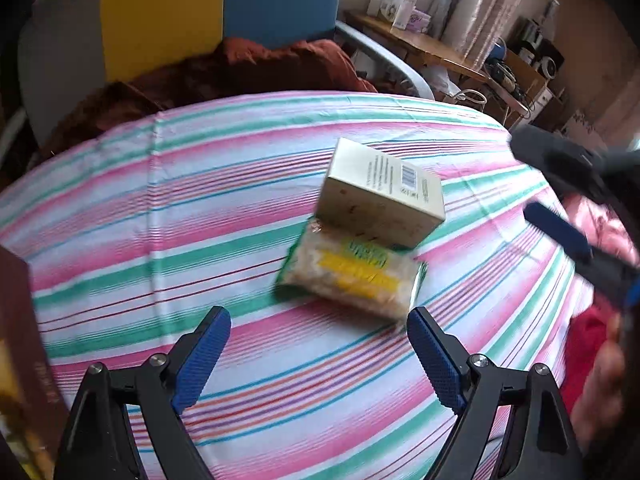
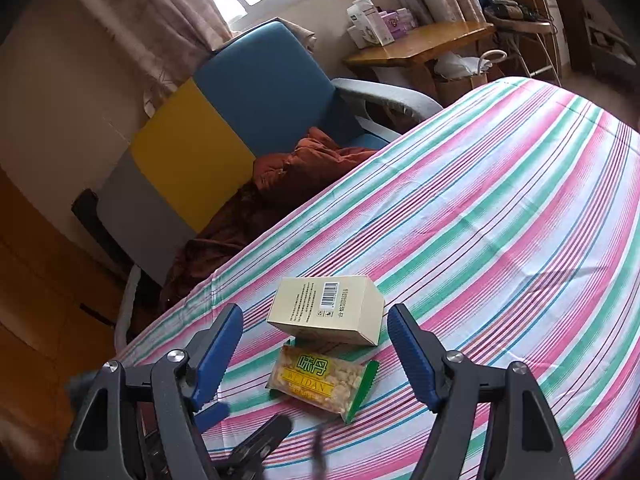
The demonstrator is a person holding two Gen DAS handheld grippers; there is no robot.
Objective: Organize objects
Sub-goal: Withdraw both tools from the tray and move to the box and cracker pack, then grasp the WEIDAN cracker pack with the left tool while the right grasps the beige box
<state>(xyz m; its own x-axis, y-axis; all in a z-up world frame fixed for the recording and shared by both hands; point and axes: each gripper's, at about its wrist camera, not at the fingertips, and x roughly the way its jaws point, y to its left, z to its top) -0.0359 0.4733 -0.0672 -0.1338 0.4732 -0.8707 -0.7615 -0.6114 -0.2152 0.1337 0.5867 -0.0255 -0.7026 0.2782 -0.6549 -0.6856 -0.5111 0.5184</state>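
**Snack packet and box on the striped cloth, both tongs empty**

Nearest, the left tongs [image 1: 318,354] stand wide open with nothing between them; the right tongs [image 2: 314,354] are also parted and hold nothing. Just beyond them lies a clear snack packet [image 2: 320,380] with green edges and a yellow band reading "WEIDAN". A pale cream box [image 2: 328,308] with a barcode rests partly on the packet's far end. Both sit near the near-left part of a table covered in a pink, green and white striped cloth [image 2: 500,220]. Farther off are a blue, yellow and grey sofa [image 2: 224,128] with rust-brown fabric [image 2: 296,168], a wooden side table [image 2: 424,42] carrying small boxes, curtains and a window.
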